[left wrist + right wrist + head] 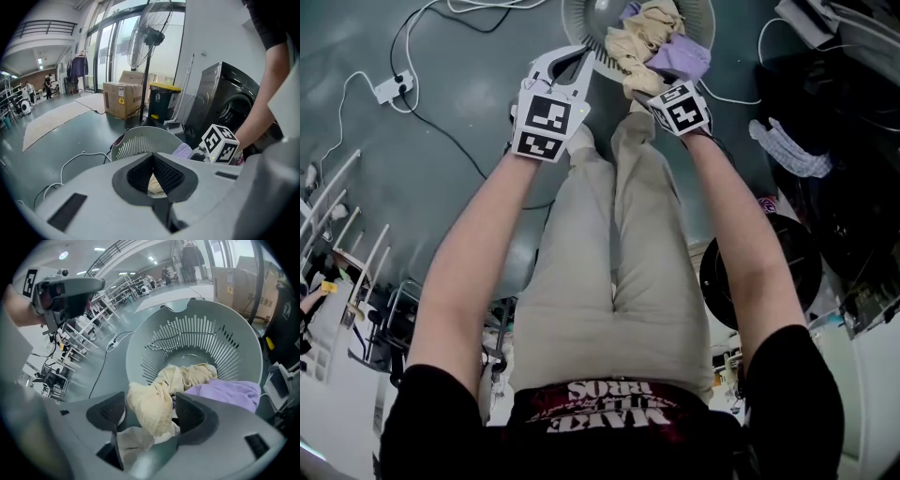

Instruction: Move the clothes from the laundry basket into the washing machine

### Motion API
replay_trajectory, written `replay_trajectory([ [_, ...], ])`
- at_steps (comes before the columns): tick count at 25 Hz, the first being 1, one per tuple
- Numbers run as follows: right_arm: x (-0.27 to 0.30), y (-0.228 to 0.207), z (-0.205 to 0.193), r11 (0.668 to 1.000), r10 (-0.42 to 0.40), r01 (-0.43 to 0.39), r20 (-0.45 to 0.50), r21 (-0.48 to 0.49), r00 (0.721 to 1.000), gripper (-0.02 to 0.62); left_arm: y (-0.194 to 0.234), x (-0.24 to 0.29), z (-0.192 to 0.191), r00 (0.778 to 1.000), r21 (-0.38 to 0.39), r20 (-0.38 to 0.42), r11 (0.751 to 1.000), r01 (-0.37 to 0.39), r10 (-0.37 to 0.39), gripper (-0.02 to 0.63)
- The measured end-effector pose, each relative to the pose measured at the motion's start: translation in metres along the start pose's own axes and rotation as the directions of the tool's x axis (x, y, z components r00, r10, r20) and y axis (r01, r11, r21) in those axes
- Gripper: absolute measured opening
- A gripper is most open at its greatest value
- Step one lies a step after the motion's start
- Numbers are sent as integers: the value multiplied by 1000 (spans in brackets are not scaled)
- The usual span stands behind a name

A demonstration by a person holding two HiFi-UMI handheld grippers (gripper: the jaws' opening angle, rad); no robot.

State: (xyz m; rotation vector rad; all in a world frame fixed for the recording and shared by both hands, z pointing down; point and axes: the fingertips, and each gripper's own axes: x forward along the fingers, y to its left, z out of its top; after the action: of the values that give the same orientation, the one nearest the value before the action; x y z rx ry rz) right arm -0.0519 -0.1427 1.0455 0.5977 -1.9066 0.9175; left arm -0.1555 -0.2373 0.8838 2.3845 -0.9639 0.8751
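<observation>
The right gripper (151,405) points down into a round grey-green laundry basket (154,345) with slotted walls. Its jaws stand apart, and a bunched cream cloth (161,390) lies between them, close against the right-hand pad and clear of the left-hand one. A paler fold (129,439) shows lower down between the jaws. A purple cloth (225,392) lies just beside the cream one, toward the basket's right wall. The far part of the basket floor is bare. At upper left the left gripper (77,287) hangs above the floor. A white cable (105,364) trails past metal racks (96,315), and cardboard boxes (248,277) stand at upper right.
</observation>
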Motion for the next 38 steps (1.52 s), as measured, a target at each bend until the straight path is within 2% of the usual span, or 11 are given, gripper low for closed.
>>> replay_trajectory([
  [2, 11, -3, -2, 1000, 2, -2, -24, 5, 1000, 366, 0, -3, -3, 1000, -11, 8, 1000, 1, -1, 5],
  [5, 23, -3, -14, 999, -3, 7, -89, 39, 996, 367, 0, -5, -15, 1000, -13, -12, 1000, -1, 1, 5],
  [8, 23, -3, -23, 998, -61, 62, -138, 2, 989, 262, 1, -8, -19, 1000, -20, -27, 1000, -4, 3, 5],
  [11, 15, -2, -19, 989, -108, 92, -148, -114, 983, 182, -1, -14, -9, 1000, -12, -18, 1000, 4, -5, 5],
  [13, 5, -5, -11, 979, -144, 124, -118, -160, 983, 157, -3, -20, -1, 1000, -5, -10, 1000, 10, -10, 5],
  [16, -15, -15, 4, 976, -181, 174, -46, -130, 982, 127, -2, -31, 7, 1000, -1, -5, 1000, 17, -17, 5],
  [18, -26, -13, 13, 979, -166, 164, -4, -118, 986, 104, -1, -39, 9, 1000, 0, -9, 1000, 17, -17, 5],
  [22, -43, -5, 23, 971, -161, 159, 4, -176, 987, 97, -1, -51, 12, 1000, -3, -15, 1000, 22, -22, 5],
  [26, -73, 6, 40, 977, -169, 176, 65, -120, 983, 92, -8, -64, 16, 999, 13, -18, 999, 43, -43, 5],
  [31, -121, 29, 60, 980, -153, 170, 149, -105, 977, 91, -22, -81, 34, 998, 26, -5, 998, 60, -59, 5],
  [38, -187, 44, 84, 977, -193, 208, 254, -33, 948, 91, -22, -114, 69, 998, 51, 29, 998, 47, -48, 5],
])
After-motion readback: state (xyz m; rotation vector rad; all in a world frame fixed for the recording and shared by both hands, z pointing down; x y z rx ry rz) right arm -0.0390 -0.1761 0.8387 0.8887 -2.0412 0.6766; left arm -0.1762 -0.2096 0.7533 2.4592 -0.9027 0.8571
